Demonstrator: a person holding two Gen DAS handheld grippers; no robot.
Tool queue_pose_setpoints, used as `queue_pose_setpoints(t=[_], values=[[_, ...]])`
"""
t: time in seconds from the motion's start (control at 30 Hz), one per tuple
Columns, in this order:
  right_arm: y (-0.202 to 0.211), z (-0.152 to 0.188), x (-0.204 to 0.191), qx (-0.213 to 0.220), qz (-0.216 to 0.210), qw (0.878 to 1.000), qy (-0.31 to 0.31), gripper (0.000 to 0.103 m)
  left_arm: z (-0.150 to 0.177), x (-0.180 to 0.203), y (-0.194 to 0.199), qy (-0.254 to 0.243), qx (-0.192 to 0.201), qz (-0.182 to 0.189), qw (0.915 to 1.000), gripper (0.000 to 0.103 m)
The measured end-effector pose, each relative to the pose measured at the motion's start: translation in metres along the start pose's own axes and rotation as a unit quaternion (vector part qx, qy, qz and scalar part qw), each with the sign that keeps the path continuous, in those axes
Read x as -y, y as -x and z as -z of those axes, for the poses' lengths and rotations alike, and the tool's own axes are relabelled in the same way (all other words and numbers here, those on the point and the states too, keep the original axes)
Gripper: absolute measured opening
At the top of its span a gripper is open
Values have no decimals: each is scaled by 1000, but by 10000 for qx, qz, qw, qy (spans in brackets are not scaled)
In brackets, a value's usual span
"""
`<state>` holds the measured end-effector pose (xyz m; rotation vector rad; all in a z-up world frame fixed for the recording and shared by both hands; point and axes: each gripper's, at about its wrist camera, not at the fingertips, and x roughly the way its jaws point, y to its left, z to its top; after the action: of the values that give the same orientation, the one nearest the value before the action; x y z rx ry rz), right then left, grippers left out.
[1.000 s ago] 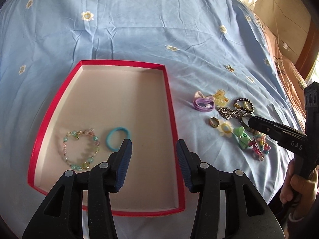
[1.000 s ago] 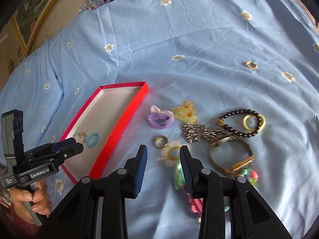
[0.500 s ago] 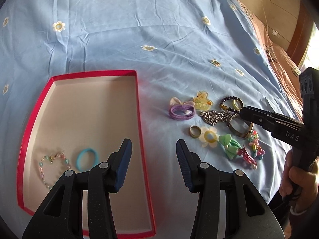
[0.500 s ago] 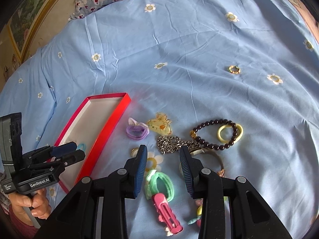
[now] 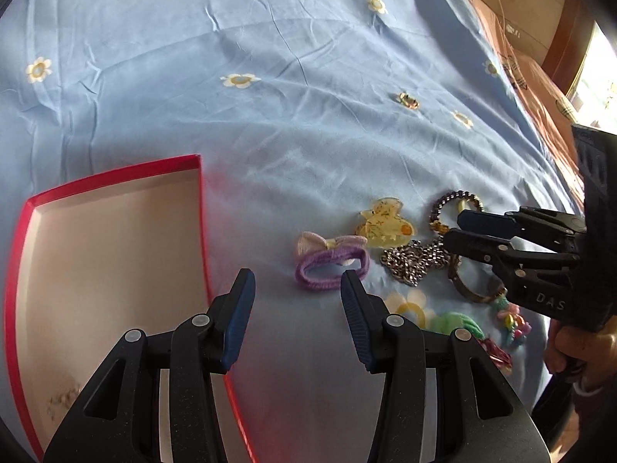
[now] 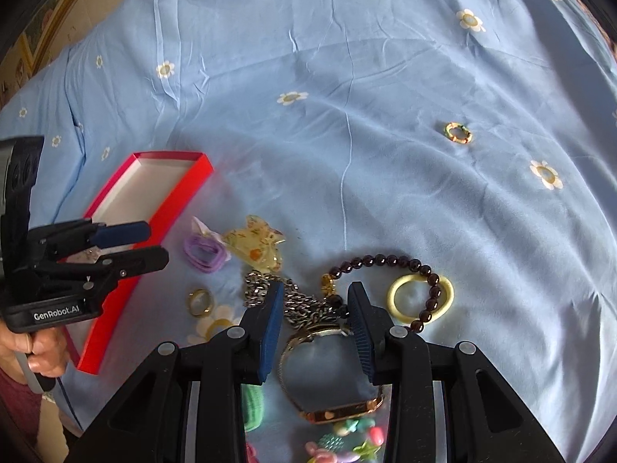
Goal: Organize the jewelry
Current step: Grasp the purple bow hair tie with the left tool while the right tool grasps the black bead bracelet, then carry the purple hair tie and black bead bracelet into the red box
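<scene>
A red box (image 5: 104, 239) with a pale inside lies on the blue bedsheet; it also shows in the right wrist view (image 6: 154, 200). A beaded bracelet (image 5: 63, 397) lies blurred in its near corner. My left gripper (image 5: 297, 301) is open and empty, just short of a purple hair tie (image 5: 331, 264). My right gripper (image 6: 314, 312) is open and empty above a silver chain (image 6: 293, 301) and a gold watch (image 6: 327, 378). Nearby lie a yellow hair clip (image 6: 256, 247), a dark bead bracelet (image 6: 385, 270), a yellow ring band (image 6: 418, 299) and a gold ring (image 6: 199, 301).
A green hair tie (image 6: 252, 405), coloured beads (image 6: 347, 443) and a yellow flower band (image 5: 410, 310) lie near the bed's front edge. A small gold ring (image 6: 457, 133) lies apart, farther back on the sheet. The bed edge drops off at the right (image 5: 547, 88).
My left gripper has swung right, from over the box to in front of the purple hair tie. My right gripper has moved forward over the chain and watch. Both stay open.
</scene>
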<state>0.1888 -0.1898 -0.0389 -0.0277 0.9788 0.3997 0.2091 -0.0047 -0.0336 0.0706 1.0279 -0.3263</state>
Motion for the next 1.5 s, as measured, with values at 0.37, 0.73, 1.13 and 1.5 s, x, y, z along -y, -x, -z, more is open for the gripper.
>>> queue_pose_setpoints(t=[0.37,0.73,1.13,1.5], values=[[-17,1,8,-97,16,9999,76,9,-5,9,-25,-241,-242,222,9992,6],[17,4,4,423,-28,9991,-97,8,5,4,11,26,154,361,9992,3],[52,0,-32,777,-313,9965,-13,8,29,-18,65,451,573,352,9967,4],[56,-8,-87,885,-678,9932,336,8,54,-56,97,810,824,180,9931,4]])
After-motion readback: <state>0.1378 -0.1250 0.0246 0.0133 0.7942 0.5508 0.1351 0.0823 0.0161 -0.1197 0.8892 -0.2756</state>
